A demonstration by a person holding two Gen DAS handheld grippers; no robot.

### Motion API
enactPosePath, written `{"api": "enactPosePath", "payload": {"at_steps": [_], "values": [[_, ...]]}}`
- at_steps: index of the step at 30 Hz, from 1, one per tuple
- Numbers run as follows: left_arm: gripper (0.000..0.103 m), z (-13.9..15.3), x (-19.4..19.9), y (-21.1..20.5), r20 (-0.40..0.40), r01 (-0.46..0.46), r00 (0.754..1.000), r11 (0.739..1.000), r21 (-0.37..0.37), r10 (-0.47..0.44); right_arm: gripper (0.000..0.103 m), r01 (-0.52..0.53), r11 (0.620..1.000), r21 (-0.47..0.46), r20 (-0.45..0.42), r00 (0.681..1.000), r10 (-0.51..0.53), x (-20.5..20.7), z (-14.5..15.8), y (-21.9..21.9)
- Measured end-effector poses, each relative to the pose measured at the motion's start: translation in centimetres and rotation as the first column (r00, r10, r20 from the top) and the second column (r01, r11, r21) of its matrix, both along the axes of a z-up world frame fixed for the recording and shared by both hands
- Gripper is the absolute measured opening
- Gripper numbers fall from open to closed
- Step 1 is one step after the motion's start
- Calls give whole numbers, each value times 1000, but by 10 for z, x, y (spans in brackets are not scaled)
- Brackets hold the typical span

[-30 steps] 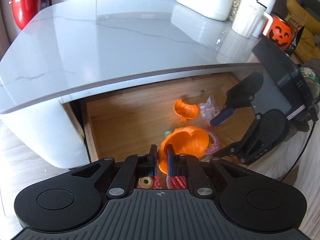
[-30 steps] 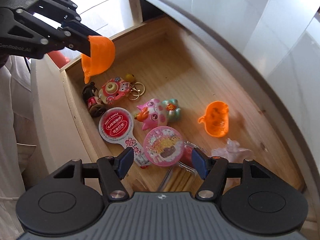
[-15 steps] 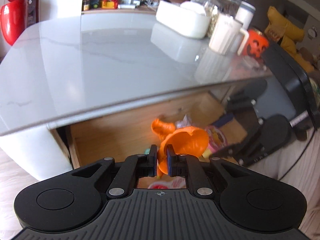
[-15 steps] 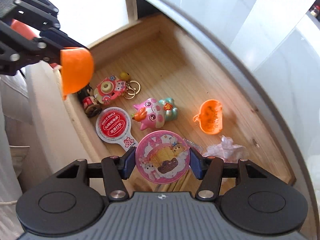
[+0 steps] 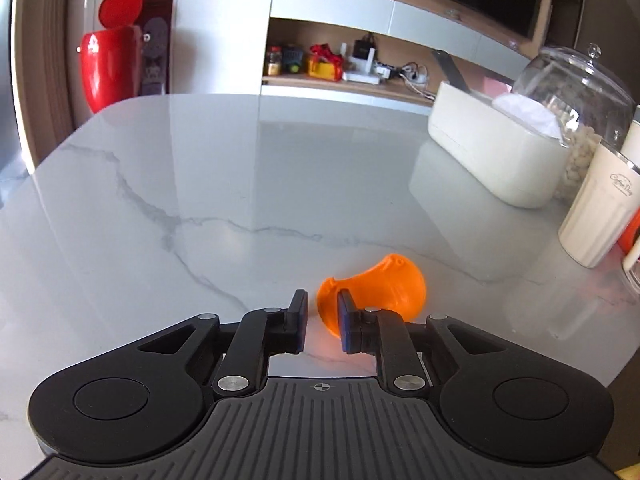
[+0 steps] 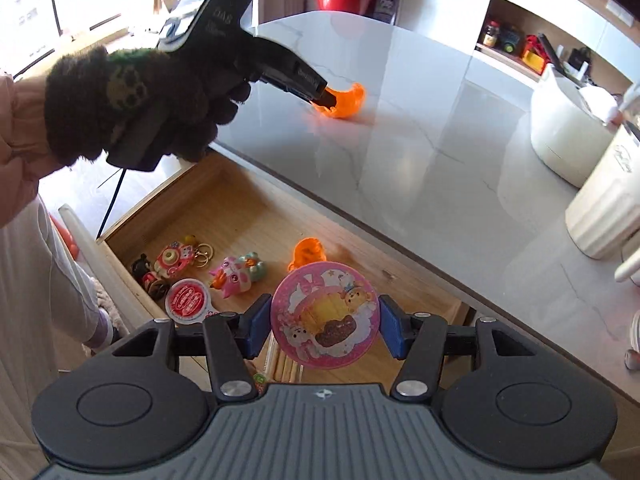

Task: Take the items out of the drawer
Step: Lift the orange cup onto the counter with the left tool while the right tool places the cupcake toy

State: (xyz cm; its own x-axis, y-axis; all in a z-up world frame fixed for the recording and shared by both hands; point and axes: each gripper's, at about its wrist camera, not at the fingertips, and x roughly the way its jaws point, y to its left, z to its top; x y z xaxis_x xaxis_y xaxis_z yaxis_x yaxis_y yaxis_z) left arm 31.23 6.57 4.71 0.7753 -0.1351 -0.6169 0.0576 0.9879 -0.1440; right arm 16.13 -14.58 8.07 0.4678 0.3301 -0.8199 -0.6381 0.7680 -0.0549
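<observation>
Since a second ago my left gripper [image 5: 322, 326] has risen from the open wooden drawer [image 6: 240, 216] to the glossy white marble tabletop [image 5: 240, 184], and my right gripper [image 6: 324, 328] has closed on a toy and lifted it. My left jaws are now parted, with a clear gap between the pads. The orange plastic pumpkin half-shell [image 5: 376, 292] lies on its side on the marble, its rim between the pads and against the right pad [image 5: 345, 320]; the left pad stands clear of it. My right jaws are pressed against both edges of the round pink cartoon-printed disc [image 6: 324, 316], held above the drawer's front part. Below in the drawer lie a smaller orange pumpkin piece [image 6: 307, 252], a pink and teal animal figure [image 6: 236, 276], a pink keychain toy with gold rings [image 6: 180, 258], a small dark figurine [image 6: 146, 274] and a round red-and-white tag [image 6: 188, 304]. A hand in a dark furry glove [image 6: 132, 100] grips the left tool's handle. Farther back on the tabletop stand a cream oblong tissue box [image 5: 496, 156], a ribbed cream cup [image 5: 600, 216] and a domed glass jar [image 5: 576, 96]. A red lidded bin [image 5: 108, 68] stands beyond the table.
</observation>
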Motion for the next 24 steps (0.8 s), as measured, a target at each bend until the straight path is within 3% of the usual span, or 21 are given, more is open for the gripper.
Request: {"api": "enactPosePath", "payload": {"at_steps": [6,9,11,14,18,21,24], "values": [[18,41,-65,34,167,53,985,993,-103,-35,56,59,996,64,47,997,-62,26,17,-3],[18,46,-97,44,180,115,979,986,-122,-92,56,96,988,119,63,993,-104,61,31,2],[18,39,-112,46,173,121,979,989,-81,-106,56,119,984,129,78,988,-130,87,32,13],[18,18,-127,48,107,158,982,987,10,-158,56,165,975,147,60,983,-176,131,23,33],[18,-10,-133,56,-33,213,976,977,-10,-213,56,214,964,160,26,975,-221,177,3,56],[18,-22,-139,55,-85,237,970,968,83,-230,62,222,967,129,29,973,-227,188,-11,69],[18,-30,-143,54,-137,279,954,957,85,-266,67,202,972,116,45,977,-209,183,-16,74]]}}
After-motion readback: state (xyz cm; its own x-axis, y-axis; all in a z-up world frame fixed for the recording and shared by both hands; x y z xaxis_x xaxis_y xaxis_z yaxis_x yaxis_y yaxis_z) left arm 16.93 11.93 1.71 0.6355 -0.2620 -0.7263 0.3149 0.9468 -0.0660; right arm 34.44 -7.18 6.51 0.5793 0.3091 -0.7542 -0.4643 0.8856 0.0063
